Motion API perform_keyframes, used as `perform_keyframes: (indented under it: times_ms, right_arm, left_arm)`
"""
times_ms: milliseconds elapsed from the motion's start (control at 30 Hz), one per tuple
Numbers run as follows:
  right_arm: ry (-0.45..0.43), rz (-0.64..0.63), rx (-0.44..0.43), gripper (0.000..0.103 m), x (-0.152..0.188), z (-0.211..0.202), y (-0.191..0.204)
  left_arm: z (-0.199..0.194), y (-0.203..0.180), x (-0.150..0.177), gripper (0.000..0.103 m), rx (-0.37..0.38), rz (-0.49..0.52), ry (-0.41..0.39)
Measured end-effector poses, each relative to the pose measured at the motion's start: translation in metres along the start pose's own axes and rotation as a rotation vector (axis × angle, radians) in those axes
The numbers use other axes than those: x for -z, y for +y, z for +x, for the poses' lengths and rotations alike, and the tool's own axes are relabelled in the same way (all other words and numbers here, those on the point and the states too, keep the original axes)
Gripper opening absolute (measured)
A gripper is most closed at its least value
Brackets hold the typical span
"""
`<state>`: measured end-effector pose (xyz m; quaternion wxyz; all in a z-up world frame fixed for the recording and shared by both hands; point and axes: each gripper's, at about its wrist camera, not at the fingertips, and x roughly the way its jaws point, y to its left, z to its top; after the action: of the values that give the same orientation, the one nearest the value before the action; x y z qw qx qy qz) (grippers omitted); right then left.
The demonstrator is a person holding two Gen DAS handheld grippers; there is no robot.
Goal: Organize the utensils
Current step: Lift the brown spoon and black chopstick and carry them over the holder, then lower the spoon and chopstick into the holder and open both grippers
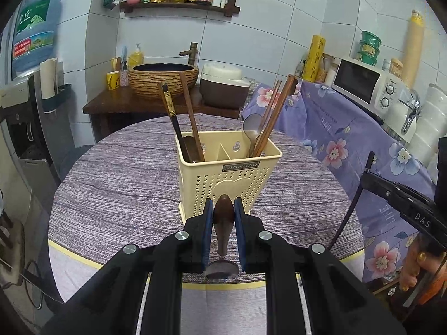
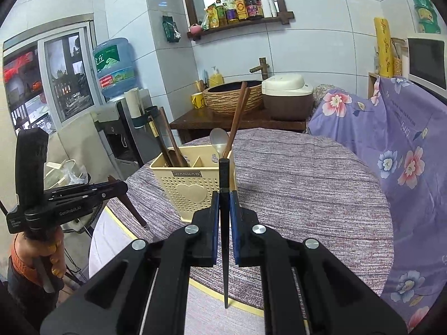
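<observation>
The utensil holder [image 1: 227, 174] looks like cream plastic, perforated, with a soft sheen. A woven purple cloth [image 1: 117, 184], matt and streaky, covers the tabletop. The held spoon [image 1: 223, 217] has a glossy brown wooden handle and metal bowl; the black chopstick [image 2: 225, 223] looks smooth and lacquered.

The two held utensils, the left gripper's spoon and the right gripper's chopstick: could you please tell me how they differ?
The spoon is brown wood with a metal bowl at its near end; the chopstick is plain black. The spoon's handle is thick, so the left gripper stands slightly apart, while the right gripper is nearly shut on the thin chopstick. Both are clamped near the holder.
</observation>
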<state>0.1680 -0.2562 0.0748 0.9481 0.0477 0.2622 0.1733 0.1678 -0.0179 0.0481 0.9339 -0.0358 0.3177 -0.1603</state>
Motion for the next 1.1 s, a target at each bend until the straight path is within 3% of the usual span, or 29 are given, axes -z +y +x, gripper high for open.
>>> perform_keyframes:
  times_ms: [233,333,500,633,800,1000,1100]
  right_arm:
    - [-0.078,-0.024,-0.042,0.008,-0.04,-0.012,0.016]
    - [-0.14,-0.053,-0.066,0.008,-0.076,-0.02,0.03]
    - [-0.253,-0.093,-0.032,0.008,-0.143,-0.023,0.052]
    - [-0.28,-0.104,0.002,0.008,-0.167,-0.005,0.063]
    - [-0.243,-0.076,0.036,0.008,-0.155,0.033,0.058]
    - [-0.152,-0.056,0.032,0.008,-0.118,0.071,0.046]
    - [-0.109,-0.034,0.024,0.008,-0.106,0.087,0.04]
  left_arm:
    - [-0.027,-0.004,-0.032,0.016,0.063,0.014,-0.06]
    - [-0.053,-0.012,-0.066,0.016,0.066,0.04,-0.146]
    - [-0.07,-0.023,-0.122,0.016,0.039,0.069,-0.243]
    - [-0.052,-0.022,-0.153,0.016,-0.021,0.048,-0.279]
    - [-0.005,-0.009,-0.153,0.016,-0.067,0.003,-0.24]
    - [0.038,0.006,-0.112,0.016,-0.075,-0.017,-0.148]
    - [0.05,0.015,-0.096,0.016,-0.044,-0.049,-0.093]
